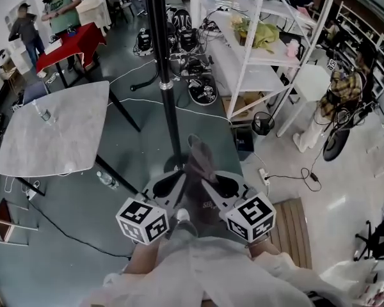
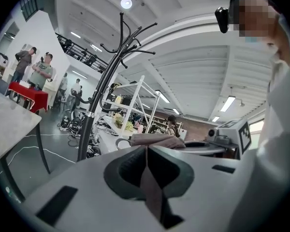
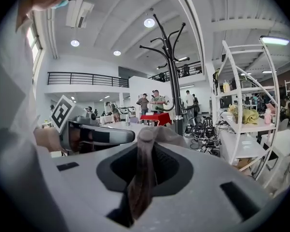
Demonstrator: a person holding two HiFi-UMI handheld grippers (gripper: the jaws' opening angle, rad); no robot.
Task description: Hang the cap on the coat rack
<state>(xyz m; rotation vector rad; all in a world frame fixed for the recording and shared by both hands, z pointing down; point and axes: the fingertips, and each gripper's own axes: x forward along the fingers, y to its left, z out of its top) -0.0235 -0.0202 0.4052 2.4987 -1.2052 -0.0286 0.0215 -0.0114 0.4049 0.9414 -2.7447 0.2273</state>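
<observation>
Both grippers are held close together in front of the person's torso, marker cubes toward the body and tips angled in toward each other. White sleeves (image 1: 198,267) show behind them. Left gripper (image 2: 146,159): jaws clamped on a fold of the brownish-grey cap (image 1: 201,160). Right gripper (image 3: 146,161): jaws likewise pinched on the cap fabric, which bunches above the pads. The cap hangs between the two tips, off the floor and not on any hook.

The black coat rack (image 1: 168,88) stands just ahead. In the head view its pole rises behind the cap, and the curved hooks are up high in both gripper views. A grey marble-top bench (image 1: 51,139) sits left of the rack with a bottle (image 1: 43,112) on it. White shelving (image 1: 256,62) is to the right, with gear and cables on the floor (image 1: 198,85) at its foot. Farther back are a red-covered table (image 1: 73,43) with people (image 1: 27,27) beside it. Another person (image 1: 342,88) is at far right, and a slatted wooden board (image 1: 294,226) lies by the right gripper.
</observation>
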